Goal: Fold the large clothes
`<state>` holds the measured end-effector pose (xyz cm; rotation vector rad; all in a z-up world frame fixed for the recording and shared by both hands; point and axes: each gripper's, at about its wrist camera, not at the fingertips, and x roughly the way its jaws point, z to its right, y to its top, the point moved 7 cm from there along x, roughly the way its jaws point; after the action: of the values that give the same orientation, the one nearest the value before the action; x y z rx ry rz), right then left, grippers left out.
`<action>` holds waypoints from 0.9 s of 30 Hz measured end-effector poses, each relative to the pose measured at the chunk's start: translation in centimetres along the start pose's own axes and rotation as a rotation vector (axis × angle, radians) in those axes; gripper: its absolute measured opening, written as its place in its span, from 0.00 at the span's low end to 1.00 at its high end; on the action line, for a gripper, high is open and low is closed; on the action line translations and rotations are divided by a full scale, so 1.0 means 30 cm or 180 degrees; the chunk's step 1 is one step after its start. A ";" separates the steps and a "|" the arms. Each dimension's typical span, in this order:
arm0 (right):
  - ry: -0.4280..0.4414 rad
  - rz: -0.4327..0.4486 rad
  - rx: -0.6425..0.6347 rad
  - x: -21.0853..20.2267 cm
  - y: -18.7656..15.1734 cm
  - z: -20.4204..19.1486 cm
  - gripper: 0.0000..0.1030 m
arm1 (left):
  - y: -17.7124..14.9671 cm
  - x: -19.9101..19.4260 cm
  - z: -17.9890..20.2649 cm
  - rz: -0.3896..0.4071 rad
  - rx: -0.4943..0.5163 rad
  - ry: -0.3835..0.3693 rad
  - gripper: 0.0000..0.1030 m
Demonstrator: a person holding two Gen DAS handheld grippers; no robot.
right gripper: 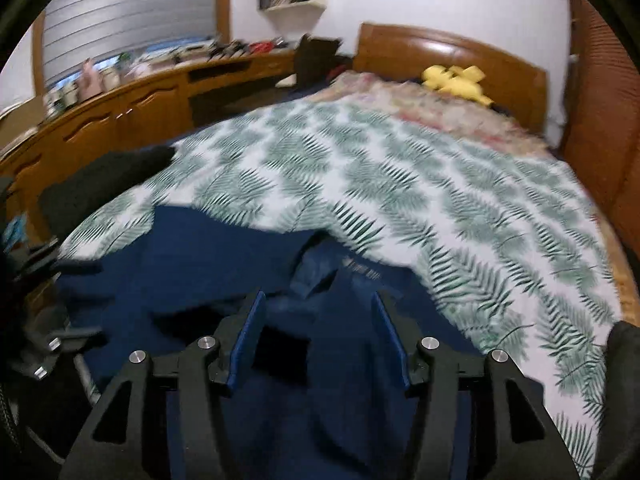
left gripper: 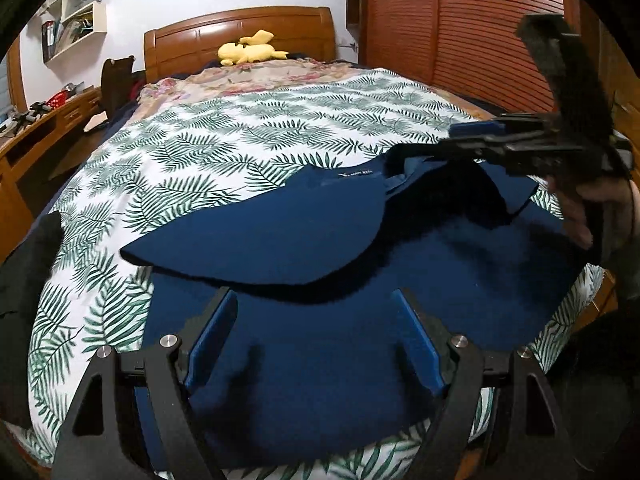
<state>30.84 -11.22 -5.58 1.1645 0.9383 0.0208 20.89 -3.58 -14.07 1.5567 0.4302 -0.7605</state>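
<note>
across the near end of the bed [left gripper: 256,128], on a white bedspread [left gripper: 200,168] printed with feathery green fern leaves, lies a navy shirt [left gripper: 320,320] of soft, matte knit, filling the lower middle of both views. one side is folded inward, making a broad rounded flap [left gripper: 260,236] with a curved edge that casts a dark shadow on the layer below; a small pale label print [left gripper: 356,176] shows near the collar. the left tool [left gripper: 316,340] hovers over the shirt at 6 o'clock, released, its flat blue pads set in angular black arms with round steel bolts, nothing between them. the right tool [right gripper: 320,340] is likewise released above the collar area, pads apart with only cloth beneath; in the left view it [left gripper: 432,148] enters from 3 o'clock, held by a hand [left gripper: 592,208]. at 12 o'clock a glossy curved wooden headboard [left gripper: 240,36] backs a floral quilt [left gripper: 248,76] and a yellow plush toy [left gripper: 252,52]. a dark garment [left gripper: 28,280] lies at 9 o'clock.
</note>
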 end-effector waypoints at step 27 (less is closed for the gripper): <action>-0.0941 0.0151 0.0244 0.271 0.225 0.192 0.52 | 0.067 0.052 -0.183 -0.0010 -0.0184 0.0219 0.78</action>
<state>42.62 -8.89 -4.84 1.2217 0.6548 -0.1467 24.53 1.24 -13.71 1.5316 0.5013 -0.6927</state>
